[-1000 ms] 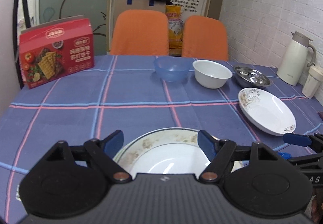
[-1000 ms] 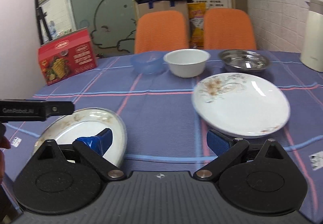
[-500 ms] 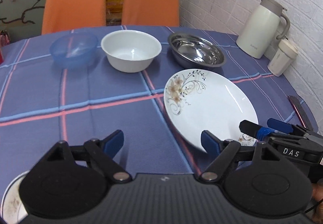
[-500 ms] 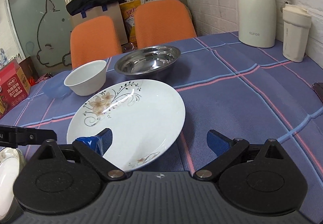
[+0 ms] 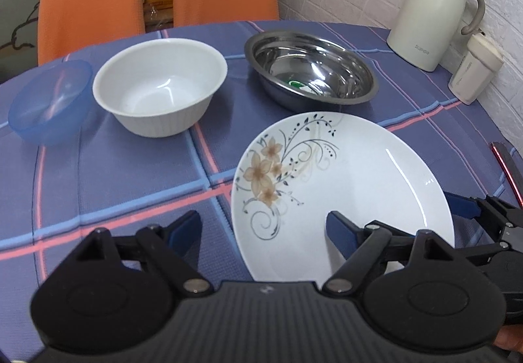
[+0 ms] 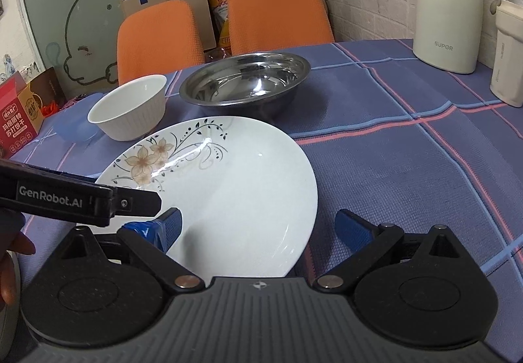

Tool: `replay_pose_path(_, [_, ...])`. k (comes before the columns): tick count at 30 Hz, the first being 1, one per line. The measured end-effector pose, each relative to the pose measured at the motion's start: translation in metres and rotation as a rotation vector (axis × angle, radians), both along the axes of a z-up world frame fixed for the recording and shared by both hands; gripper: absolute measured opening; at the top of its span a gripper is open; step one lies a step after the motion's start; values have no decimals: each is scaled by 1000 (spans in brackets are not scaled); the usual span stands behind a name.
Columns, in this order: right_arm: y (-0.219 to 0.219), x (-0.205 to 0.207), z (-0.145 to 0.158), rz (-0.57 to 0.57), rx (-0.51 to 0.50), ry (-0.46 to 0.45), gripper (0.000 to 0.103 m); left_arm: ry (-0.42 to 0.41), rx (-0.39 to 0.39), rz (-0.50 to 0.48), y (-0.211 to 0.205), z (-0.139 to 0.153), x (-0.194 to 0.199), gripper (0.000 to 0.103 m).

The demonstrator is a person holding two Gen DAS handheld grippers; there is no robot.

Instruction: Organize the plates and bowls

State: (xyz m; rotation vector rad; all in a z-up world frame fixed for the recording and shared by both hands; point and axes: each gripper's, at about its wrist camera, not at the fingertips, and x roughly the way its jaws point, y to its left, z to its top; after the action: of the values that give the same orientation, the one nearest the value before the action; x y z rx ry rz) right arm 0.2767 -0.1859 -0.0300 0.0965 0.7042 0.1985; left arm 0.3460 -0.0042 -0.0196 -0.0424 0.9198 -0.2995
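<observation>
Both tongs, left (image 5: pixel 263 229) and right (image 6: pixel 258 225), gape wide, empty, straddling the flowered plate's (image 5: pixel 353 173) near rim.

Left gripper (image 5: pixel 263 229) and right gripper (image 6: pixel 258 225) both level, low and pointing forward, jaws spread wide on each, right one just beside the left with their tips near.

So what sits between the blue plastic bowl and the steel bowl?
The white bowl stands between the blue bowl and the steel bowl, clearest in the left wrist view.
</observation>
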Motion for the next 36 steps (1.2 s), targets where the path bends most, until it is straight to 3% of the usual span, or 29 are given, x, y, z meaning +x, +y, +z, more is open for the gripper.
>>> replay_pose_path(1, [1,1,0,3,-8,-3,89,-8,11,1,-2,0,1,87])
replay_pose_path(2, [3,0,-1,7,-21,-8,90,-5,13,6,-2,-2,1,98])
replay_pose_path(4, [9,-1,-4,24,-77,-25,90,-19,22,17,-3,-5,0,97])
replay_pose_path(8, [6,-5,-7,28,-68,-61,91,-38,60,7,-9,-7,-1,98])
replay_pose_path(36, [17,-6,-7,33,-76,-60,91,-43,67,9,-11,-7,-2,97])
